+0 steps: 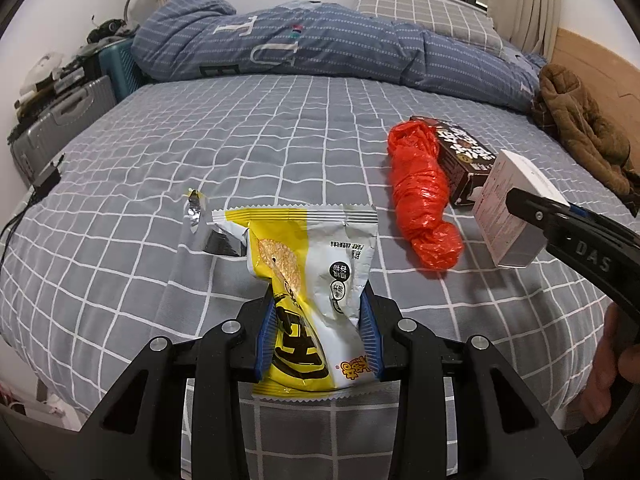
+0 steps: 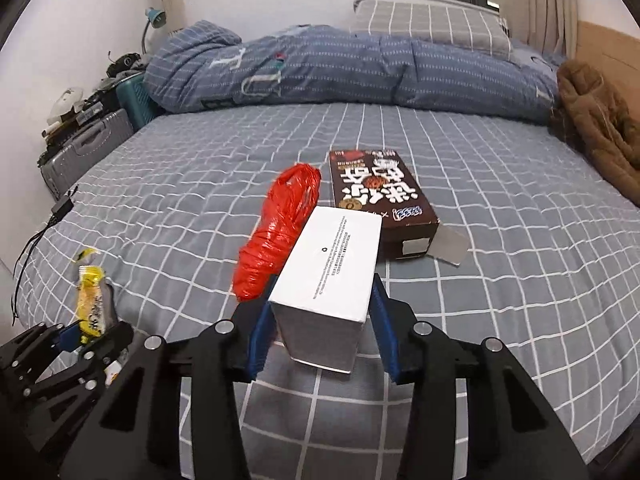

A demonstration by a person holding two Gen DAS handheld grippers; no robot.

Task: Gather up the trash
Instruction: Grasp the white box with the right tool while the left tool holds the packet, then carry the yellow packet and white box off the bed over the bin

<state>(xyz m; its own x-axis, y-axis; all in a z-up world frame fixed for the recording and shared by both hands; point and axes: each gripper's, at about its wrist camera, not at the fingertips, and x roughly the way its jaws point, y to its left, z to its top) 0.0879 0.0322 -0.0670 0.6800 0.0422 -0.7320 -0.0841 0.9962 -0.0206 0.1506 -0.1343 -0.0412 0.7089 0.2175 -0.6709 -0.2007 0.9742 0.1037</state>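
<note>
My left gripper [image 1: 318, 298] is shut on a yellow and white snack wrapper [image 1: 320, 240], which stands up between the blue pads with its torn silver top [image 1: 196, 212] hanging to the left. In the right wrist view that wrapper [image 2: 90, 300] and the left gripper [image 2: 86, 332] appear at the lower left. My right gripper [image 2: 326, 304] is shut on a white carton [image 2: 336, 256] and holds it just above the checked bed sheet [image 2: 500, 280]. The left wrist view has that carton [image 1: 504, 216] at the right edge. A crumpled red plastic bag [image 2: 280, 232] and a dark brown box [image 2: 376, 192] lie on the bed behind the carton.
A rolled blue quilt [image 1: 320, 48] and a checked pillow [image 1: 432, 12] lie along the far side of the bed. A brown garment [image 1: 580, 128] is heaped at the right. Suitcases [image 1: 64, 120] stand by the left edge, where a black charger and cable [image 1: 48, 180] rest.
</note>
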